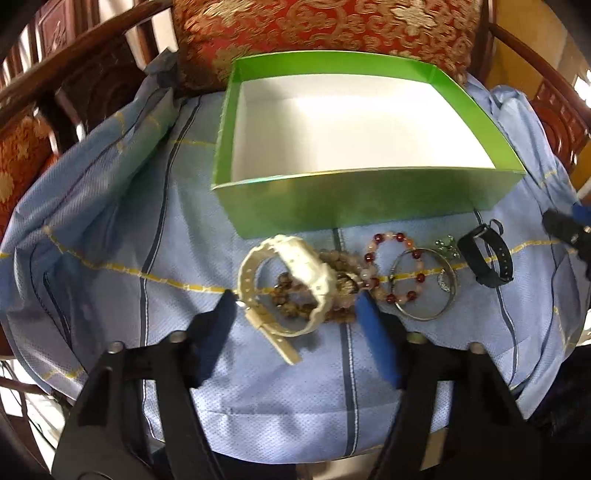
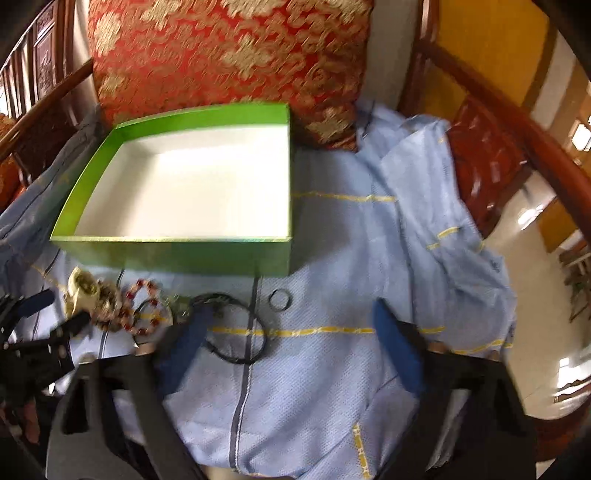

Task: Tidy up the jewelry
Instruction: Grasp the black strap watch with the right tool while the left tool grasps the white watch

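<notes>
The left gripper (image 1: 295, 299) is seen with its jaws parted around the cream watch (image 1: 291, 284); whether the blue pads press on the strap cannot be told. The watch lies on a pile of brown bead bracelets (image 1: 295, 306). To the right of these, a red-and-pink bead bracelet (image 1: 395, 269) is overlapped by a silver bangle (image 1: 424, 284), and beyond it a black watch (image 1: 487, 258) is laid on the cloth. At the far right edge of the left wrist view a part of the right gripper (image 2: 291, 314) is glimpsed. In its own view its jaws are held apart with nothing pressed between them; the black watch sits by its left pad, and a small dark ring (image 2: 279, 298) lies just ahead.

All the jewelry is spread in a row in front of the green box (image 1: 332, 206), whose white inside holds nothing. The surface is covered by a light blue cloth (image 1: 184, 369) with yellow and dark stripes, crumpled at both sides. Behind the box a red-and-gold cushion (image 1: 325, 29) is propped, and dark carved wooden rails (image 1: 48, 81) are seen around the seat. At the right, a pale shiny floor (image 2: 535, 295) and a yellow wall are visible.
</notes>
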